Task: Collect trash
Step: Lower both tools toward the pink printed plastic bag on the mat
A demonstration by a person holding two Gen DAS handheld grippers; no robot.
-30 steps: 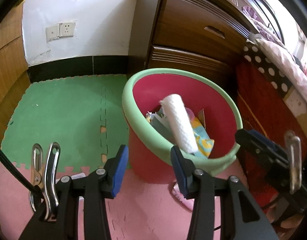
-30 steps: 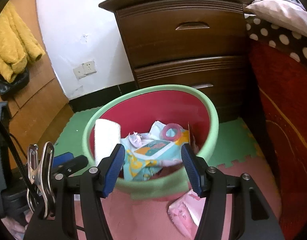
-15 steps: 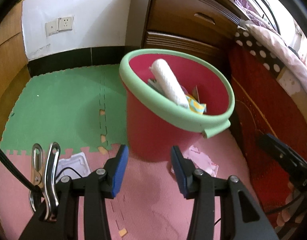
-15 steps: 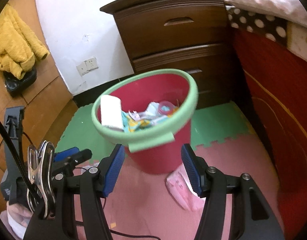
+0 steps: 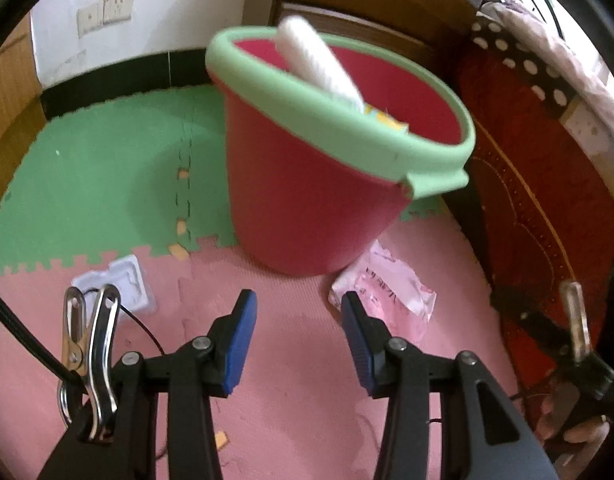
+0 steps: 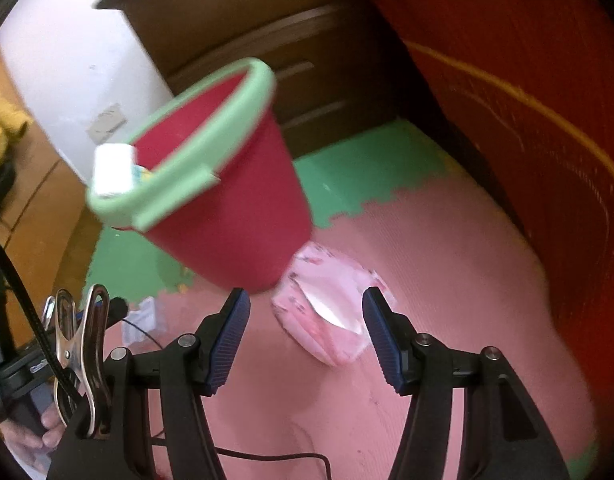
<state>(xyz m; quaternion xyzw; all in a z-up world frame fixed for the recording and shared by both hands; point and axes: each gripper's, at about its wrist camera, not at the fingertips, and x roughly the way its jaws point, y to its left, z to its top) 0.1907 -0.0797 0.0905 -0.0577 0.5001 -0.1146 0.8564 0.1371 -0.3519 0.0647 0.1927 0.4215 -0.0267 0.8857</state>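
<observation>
The left hand-held gripper (image 5: 297,318) points down at the pink foam floor mat (image 5: 267,420) with its blue-padded jaws parted and nothing between them. Just ahead of its right fingertip, a crumpled pink wrapper (image 5: 387,296) lies flat on the mat, touching or nearly touching the base of the red bucket (image 5: 303,204). The bucket stands directly beyond the jaws, on the seam where the pink mat meets the green mat (image 5: 95,176). It has a pale green rim (image 5: 335,112), and a white roll (image 5: 323,60) leans out over its far edge above other scraps. To the left of the left fingertip, a clear plastic blister tray (image 5: 119,286) lies on the pink mat, well apart from the jaws.

The right hand-held gripper (image 6: 305,314) is also released, its jaws standing wide and empty. The same pink wrapper (image 6: 327,312) lies between and just beyond its two fingertips, not touched by either pad. The red bucket (image 6: 227,208) rises ahead and to the left of this gripper, blurred in the right wrist view. A dark wooden dresser (image 6: 267,40) stands behind the bucket, and a red bed cover (image 6: 527,100) hangs to the right of the jaws.
</observation>
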